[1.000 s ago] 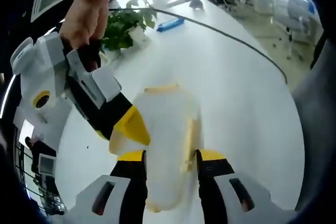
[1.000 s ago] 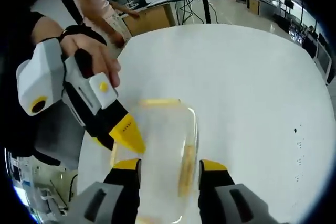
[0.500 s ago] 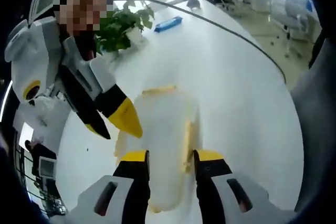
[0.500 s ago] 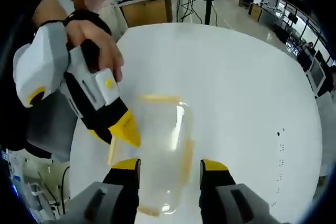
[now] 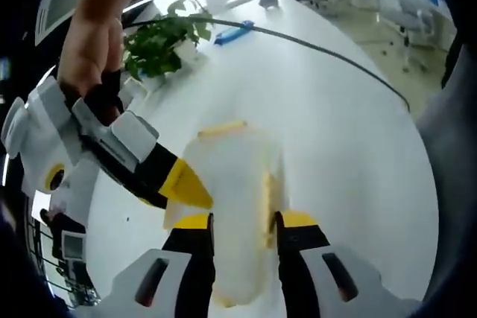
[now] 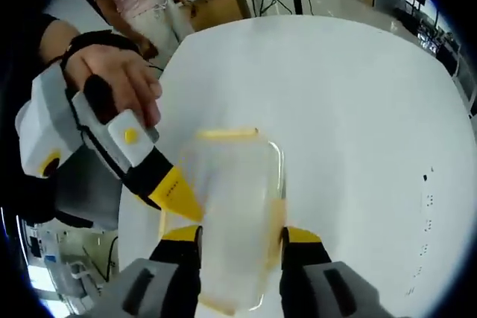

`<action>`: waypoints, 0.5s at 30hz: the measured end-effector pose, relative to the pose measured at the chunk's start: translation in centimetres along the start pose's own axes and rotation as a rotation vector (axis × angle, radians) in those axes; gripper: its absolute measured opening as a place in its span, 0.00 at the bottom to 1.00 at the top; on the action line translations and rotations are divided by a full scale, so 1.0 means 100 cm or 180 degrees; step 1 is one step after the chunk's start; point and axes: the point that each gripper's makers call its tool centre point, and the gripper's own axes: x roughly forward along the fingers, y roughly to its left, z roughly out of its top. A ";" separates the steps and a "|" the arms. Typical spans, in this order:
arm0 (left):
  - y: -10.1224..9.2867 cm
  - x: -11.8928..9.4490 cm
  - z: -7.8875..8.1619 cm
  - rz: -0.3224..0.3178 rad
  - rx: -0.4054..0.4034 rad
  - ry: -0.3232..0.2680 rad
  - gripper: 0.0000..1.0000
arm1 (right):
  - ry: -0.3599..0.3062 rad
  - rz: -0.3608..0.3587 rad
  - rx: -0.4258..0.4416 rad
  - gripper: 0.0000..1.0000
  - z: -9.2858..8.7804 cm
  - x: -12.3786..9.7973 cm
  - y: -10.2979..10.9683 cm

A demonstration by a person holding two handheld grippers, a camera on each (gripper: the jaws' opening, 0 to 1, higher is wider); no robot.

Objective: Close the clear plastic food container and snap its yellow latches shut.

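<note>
Both jaws straddle the container, long axis pointing away.

a round white table with a potted plant, desks behind.

Both views close above container, seemingly opposite sides.

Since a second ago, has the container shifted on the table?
Cannot tell. In the left gripper view the clear plastic food container sits the same way between that gripper's jaws, but the camera moves, and the white table offers no nearby mark.
</note>
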 end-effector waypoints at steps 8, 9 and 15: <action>0.001 -0.003 -0.002 0.0061 -0.0054 0.0067 0.25 | 0.0143 0.0057 -0.0055 0.36 -0.004 0.005 -0.001; 0.001 -0.004 -0.002 0.0039 -0.0065 0.0032 0.25 | 0.0143 0.0066 -0.0044 0.36 -0.004 0.005 -0.001; -0.003 -0.004 -0.001 -0.0047 0.0063 -0.0014 0.29 | 0.0174 0.0089 -0.0052 0.39 0.000 0.003 0.001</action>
